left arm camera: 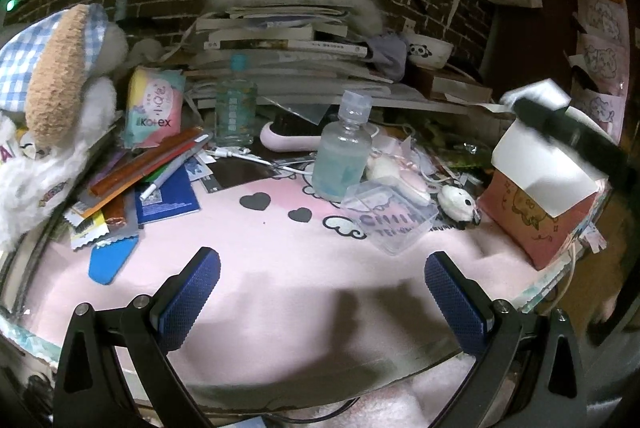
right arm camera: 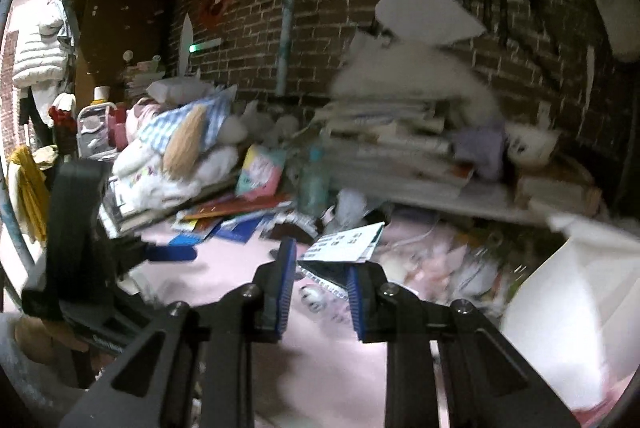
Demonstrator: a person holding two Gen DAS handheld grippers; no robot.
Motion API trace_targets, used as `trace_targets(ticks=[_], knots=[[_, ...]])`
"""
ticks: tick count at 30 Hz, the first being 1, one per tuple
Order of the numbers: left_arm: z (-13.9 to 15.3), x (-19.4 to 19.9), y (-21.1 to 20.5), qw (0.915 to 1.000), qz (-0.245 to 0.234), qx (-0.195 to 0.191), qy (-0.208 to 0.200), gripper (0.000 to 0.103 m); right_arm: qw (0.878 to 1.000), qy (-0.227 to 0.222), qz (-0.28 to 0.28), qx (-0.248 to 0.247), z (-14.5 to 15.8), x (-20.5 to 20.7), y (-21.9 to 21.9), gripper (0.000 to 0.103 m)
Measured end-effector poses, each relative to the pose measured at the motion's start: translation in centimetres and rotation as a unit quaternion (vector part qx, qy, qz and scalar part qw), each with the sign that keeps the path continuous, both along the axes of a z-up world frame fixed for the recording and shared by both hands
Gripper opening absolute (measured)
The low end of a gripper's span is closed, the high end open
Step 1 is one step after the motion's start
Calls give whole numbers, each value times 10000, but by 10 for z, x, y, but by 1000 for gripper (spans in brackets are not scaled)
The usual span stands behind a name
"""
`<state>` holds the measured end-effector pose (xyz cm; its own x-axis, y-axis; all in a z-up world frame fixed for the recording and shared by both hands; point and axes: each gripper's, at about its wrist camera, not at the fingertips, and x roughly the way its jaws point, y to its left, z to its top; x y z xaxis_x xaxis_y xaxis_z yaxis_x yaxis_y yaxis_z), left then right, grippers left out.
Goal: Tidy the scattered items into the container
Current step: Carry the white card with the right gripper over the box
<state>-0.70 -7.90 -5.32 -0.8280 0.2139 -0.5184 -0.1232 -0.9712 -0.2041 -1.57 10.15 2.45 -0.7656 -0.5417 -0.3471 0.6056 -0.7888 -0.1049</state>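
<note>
My right gripper [right arm camera: 320, 286] is shut on a small white packet [right arm camera: 344, 242] with teal print and a crimped foil edge, held up over the pink mat [right arm camera: 224, 268]. The container, a pink paper bag with a white liner [left arm camera: 536, 204], stands at the mat's right edge; in the right wrist view it [right arm camera: 560, 288] is a blurred white mass at the lower right. In the left wrist view the right gripper [left arm camera: 524, 104] shows as a dark blur above the bag, with the white packet [left arm camera: 536, 90] at its tip. My left gripper [left arm camera: 326, 294] hovers open over bare mat with nothing between its fingers.
A clear plastic box [left arm camera: 390, 216], a bottle of blue liquid [left arm camera: 340, 156], a small white toy [left arm camera: 458, 202], pens [left arm camera: 160, 164], snack wrappers [left arm camera: 96, 224] and a Kotex pack [left arm camera: 154, 108] lie on the mat. Stacked books [left arm camera: 288, 44] and a plush toy [left arm camera: 56, 100] stand behind.
</note>
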Motion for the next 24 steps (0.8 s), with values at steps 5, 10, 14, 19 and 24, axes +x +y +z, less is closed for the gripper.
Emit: trace_targets(ticks=[5,10,14,19,24], knots=[[-1,-4,6,10000,-89,-31,-23,102,9981,219,-576,-8,32,-4,33,21],[-1,-5,11,9999,-121,-50,-41,102,9909,98,-1341,53,53,-19,82,21],[-1,-6,16,9998,-143,-91,-62,102,9836,-544,-1711,182,53,-40,118,21],[-1,-7,21,9997,-167,-146,-89,102,9737,-1241,-1884,312,41,-65,151,21],[-1,-9,25,9996,-186,-174,-123,102,9655,-1683,-1927,486,30,-79,168,21]])
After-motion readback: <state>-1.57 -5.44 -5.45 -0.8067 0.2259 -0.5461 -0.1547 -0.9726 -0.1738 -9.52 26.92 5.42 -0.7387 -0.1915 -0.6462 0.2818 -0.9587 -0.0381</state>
